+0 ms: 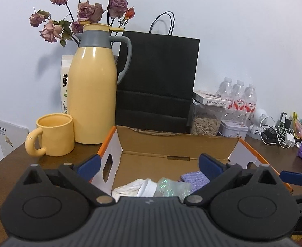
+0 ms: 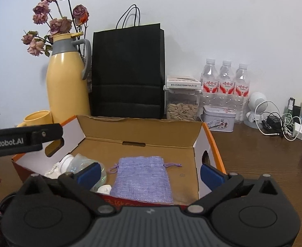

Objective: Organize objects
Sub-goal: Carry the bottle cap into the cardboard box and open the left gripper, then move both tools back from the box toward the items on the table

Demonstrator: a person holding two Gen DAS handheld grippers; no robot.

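An open cardboard box (image 1: 171, 142) (image 2: 138, 132) with orange edges sits on the brown table, right in front of both grippers. Inside lie a purple drawstring pouch (image 2: 142, 179) (image 1: 194, 178), a clear bottle with a white cap (image 2: 83, 162) (image 1: 167, 187) and crumpled white material (image 1: 126, 188) (image 2: 53, 171). My left gripper (image 1: 150, 165) stands open over the box's near left part, nothing between its blue pads. My right gripper (image 2: 150, 174) is open too, its pads either side of the pouch without touching it. The left gripper's black arm (image 2: 23, 139) shows at the left of the right wrist view.
Behind the box stand a yellow thermos jug (image 1: 93, 90) (image 2: 67, 84), a yellow mug (image 1: 53, 134), a black paper bag (image 1: 157, 80) (image 2: 128, 72), a jar of seeds (image 2: 181, 107), a tin (image 2: 218, 118), three water bottles (image 2: 225, 78) and tangled cables (image 2: 280, 123). Dried roses (image 1: 83, 12) rise at the back left.
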